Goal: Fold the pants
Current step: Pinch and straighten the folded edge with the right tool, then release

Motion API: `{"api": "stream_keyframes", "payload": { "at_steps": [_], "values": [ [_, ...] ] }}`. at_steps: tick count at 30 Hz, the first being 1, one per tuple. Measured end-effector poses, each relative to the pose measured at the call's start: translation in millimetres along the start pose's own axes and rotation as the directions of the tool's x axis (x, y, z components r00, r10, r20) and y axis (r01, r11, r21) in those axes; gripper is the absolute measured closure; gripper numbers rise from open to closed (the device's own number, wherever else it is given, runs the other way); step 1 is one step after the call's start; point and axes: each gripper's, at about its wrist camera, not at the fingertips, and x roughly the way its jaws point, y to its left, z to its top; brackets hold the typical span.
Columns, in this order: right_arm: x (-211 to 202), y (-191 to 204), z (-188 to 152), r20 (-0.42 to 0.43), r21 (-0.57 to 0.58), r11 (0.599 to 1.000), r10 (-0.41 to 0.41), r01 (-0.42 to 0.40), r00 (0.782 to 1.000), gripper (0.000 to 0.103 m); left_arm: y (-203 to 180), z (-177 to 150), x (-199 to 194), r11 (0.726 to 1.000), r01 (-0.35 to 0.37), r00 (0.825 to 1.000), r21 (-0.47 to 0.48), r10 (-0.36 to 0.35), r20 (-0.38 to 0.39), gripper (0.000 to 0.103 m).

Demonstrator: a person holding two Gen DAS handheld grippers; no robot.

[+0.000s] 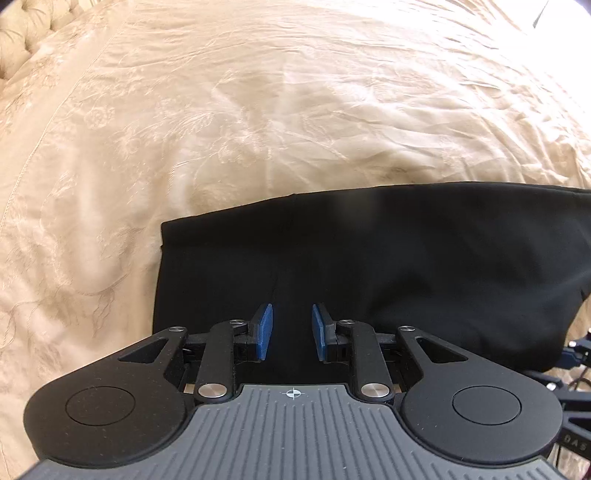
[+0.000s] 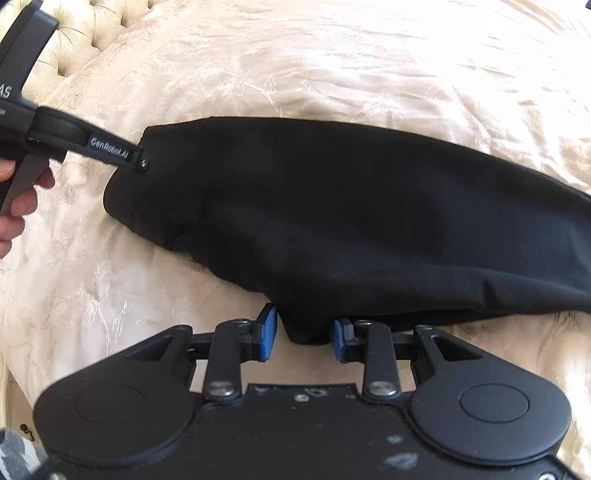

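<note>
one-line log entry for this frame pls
task: fold pants | black pants folded on cream bedspread | left gripper open above fabric | right gripper open around near edge

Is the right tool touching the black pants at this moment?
Cannot tell. In the right wrist view a bulge of the pants sits between the open pads of the right tool, but pad contact isn't plainly visible.

A bed carries everything, covered by a cream bedspread with a pale woven floral pattern and many fine wrinkles. A tufted, buttoned headboard edges it. Directly on the bedspread lie black pants, folded into 1 thick bundle.
</note>
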Motion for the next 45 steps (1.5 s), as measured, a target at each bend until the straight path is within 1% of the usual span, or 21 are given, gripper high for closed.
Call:
{"api": "stream_keyframes", "payload": {
  "at_steps": [1,3,4,7,9,11,13,15,17,19,21,24,27,28,29,31,33,37,40,43,45],
  "values": [
    [-3,-2,7,0.003,0.013,1.000,0.011,-0.011,1.000,0.083,4,-3,-1,1.000,-0.004,1.000,-0.011,0.004,-0.003,0.080],
    [-11,-12,22,0.000,0.090,0.994,0.065,-0.065,0.998,0.093,12,-9,-3,1.000,-0.013,1.000,-0.029,0.013,-0.009,0.080],
    [-18,-22,31,0.006,0.155,0.982,0.106,-0.106,0.994,0.093,16,-12,-4,0.999,-0.015,1.000,-0.035,0.015,-0.012,0.080],
    [-37,-48,51,0.013,0.331,0.917,0.231,-0.223,0.973,0.095,25,-22,-10,0.998,-0.023,1.000,-0.053,0.022,-0.022,0.080],
    [-35,-62,51,-0.037,0.419,0.870,0.303,-0.260,0.952,0.096,29,-27,-13,0.998,-0.024,0.999,-0.065,0.022,-0.030,0.080],
    [-18,-72,42,-0.134,0.503,0.830,0.351,-0.242,0.927,0.097,30,-30,-12,0.997,-0.026,0.999,-0.067,0.024,-0.039,0.080],
    [-1,-75,26,-0.202,0.522,0.831,0.341,-0.193,0.918,0.097,29,-30,-9,0.998,-0.030,0.999,-0.059,0.027,-0.047,0.080],
    [10,-73,14,-0.237,0.543,0.823,0.341,-0.167,0.909,0.097,24,-28,-7,0.999,-0.035,0.998,-0.042,0.033,-0.048,0.080],
    [10,-72,10,-0.227,0.556,0.815,0.339,-0.164,0.913,0.097,16,-27,-7,1.000,-0.015,0.999,-0.015,0.014,-0.036,0.080],
    [8,-70,10,-0.224,0.534,0.830,0.321,-0.160,0.920,0.097,6,-27,-5,0.999,0.014,1.000,0.031,-0.014,-0.024,0.080],
    [7,-68,7,-0.228,0.526,0.836,0.316,-0.157,0.921,0.097,-7,-27,1,0.995,0.024,1.000,0.099,-0.023,-0.012,0.080],
    [9,-64,5,-0.233,0.524,0.839,0.310,-0.149,0.922,0.097,-16,-24,21,0.986,-0.050,0.999,0.162,0.051,0.001,0.080],
    [12,-55,12,-0.230,0.521,0.841,0.301,-0.144,0.925,0.097,-5,-17,45,0.985,-0.100,0.994,0.138,0.106,-0.036,0.080],
    [12,-54,11,-0.230,0.518,0.844,0.296,-0.141,0.927,0.097,-1,-15,52,0.983,-0.110,0.992,0.144,0.118,-0.044,0.078],
    [12,-54,13,-0.230,0.516,0.846,0.290,-0.136,0.929,0.097,0,-12,59,0.979,-0.112,0.991,0.168,0.122,-0.056,0.074],
    [9,-45,11,-0.220,0.511,0.850,0.279,-0.133,0.935,0.095,-3,-7,65,0.968,-0.116,0.990,0.222,0.131,-0.055,0.073],
    [1,-40,10,-0.219,0.496,0.860,0.253,-0.116,0.942,0.089,-7,-6,66,0.954,-0.130,0.988,0.271,0.147,-0.046,0.071],
    [-24,-24,6,-0.212,0.386,0.918,0.181,-0.088,0.960,0.088,-4,-7,64,0.965,-0.121,0.990,0.234,0.134,-0.042,0.069],
    [-50,-9,9,-0.155,0.267,0.961,0.117,-0.072,0.981,0.088,-1,-8,62,0.970,-0.111,0.992,0.215,0.123,-0.042,0.069],
    [-62,0,15,-0.063,0.209,0.976,0.073,-0.059,0.995,0.089,3,-6,62,0.969,-0.101,0.992,0.224,0.115,-0.049,0.069],
    [-60,3,19,-0.020,0.205,0.977,0.067,-0.062,0.998,0.091,5,-6,62,0.969,-0.095,0.993,0.226,0.109,-0.052,0.069]
  ]
}}
